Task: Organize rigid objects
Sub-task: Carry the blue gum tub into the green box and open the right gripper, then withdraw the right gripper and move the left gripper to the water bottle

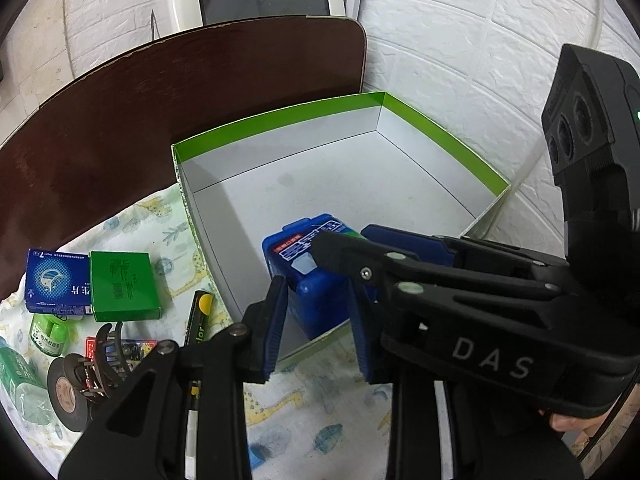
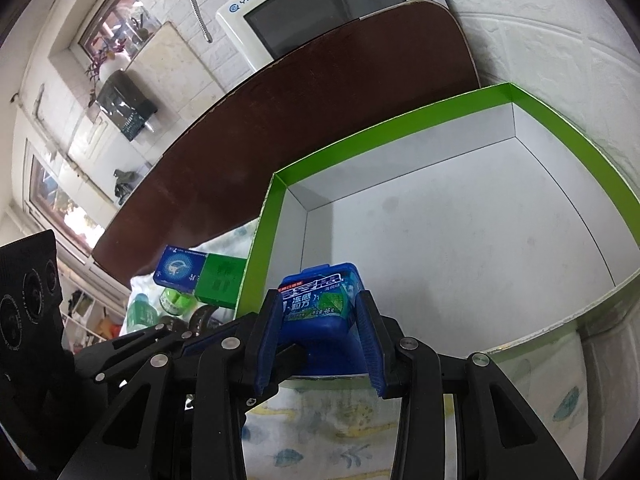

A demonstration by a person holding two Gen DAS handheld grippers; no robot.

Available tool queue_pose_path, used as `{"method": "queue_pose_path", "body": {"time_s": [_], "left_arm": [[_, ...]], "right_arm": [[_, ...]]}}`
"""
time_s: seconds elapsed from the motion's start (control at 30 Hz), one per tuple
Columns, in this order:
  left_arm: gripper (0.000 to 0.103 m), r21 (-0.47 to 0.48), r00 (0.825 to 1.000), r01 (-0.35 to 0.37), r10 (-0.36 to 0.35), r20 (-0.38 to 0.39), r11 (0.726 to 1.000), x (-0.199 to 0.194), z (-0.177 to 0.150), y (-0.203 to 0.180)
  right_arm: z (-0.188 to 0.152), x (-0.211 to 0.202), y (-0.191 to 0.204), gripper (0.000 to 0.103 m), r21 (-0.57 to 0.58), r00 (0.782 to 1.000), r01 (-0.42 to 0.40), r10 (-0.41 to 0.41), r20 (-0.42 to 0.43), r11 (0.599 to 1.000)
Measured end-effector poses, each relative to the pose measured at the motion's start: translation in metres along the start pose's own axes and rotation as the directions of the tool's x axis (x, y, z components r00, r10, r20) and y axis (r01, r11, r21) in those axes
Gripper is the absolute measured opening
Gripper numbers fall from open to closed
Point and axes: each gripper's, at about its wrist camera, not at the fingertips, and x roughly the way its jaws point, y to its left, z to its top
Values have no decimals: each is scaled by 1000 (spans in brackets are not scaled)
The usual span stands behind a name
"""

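Note:
A blue gum container (image 1: 296, 264) sits in the near corner of a green-rimmed white box (image 1: 280, 114). In the right wrist view my right gripper (image 2: 318, 340) is shut on the blue container (image 2: 320, 304), one pad on each side, inside the box (image 2: 400, 120). In the left wrist view my left gripper (image 1: 318, 328) is open and empty, just before the box's near edge, with the right gripper (image 1: 344, 252) crossing in from the right onto the container.
Left of the box on a patterned cloth (image 1: 304, 404) lie a blue carton (image 1: 56, 280), a green box (image 1: 122, 286), a small green bottle (image 1: 50, 332), a black tape roll (image 1: 66, 392), a hair claw (image 1: 104, 356) and a yellow-capped marker (image 1: 202, 316). A dark wooden table (image 1: 160, 100) lies beyond.

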Motion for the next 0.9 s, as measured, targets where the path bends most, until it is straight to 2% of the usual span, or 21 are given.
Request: {"method": "queue_pose_path", "body": {"time_s": [0.2,0.4,0.47,0.53,0.57,0.9], "left_arm": [[28,18,1000,24,-24,8,1000,2,8,-7],[29,13,999,23,-23,31,1000,-11,2,-4],[34,2,999,18,-18,37,1000,-17,0,0],[47,-18,999,9,-8,51,1000,-24,-4,6],[48,-26,998,4,-2,59,1000,-26,-5,9],[52,-126,992,-64,77,99,990,-61,-23,53]], "right_arm": [[1,-8,-5,41,24,996,71,-72,43,997],[0,-13,0,41,14,996,68,-68,57,998],[0,-13,3,41,12,995,72,-72,63,997],[-1,-13,5,41,11,996,68,-69,62,998],[-1,-13,7,41,10,996,69,-70,62,998],[-5,-8,32,41,-31,997,48,-47,57,998]]}}
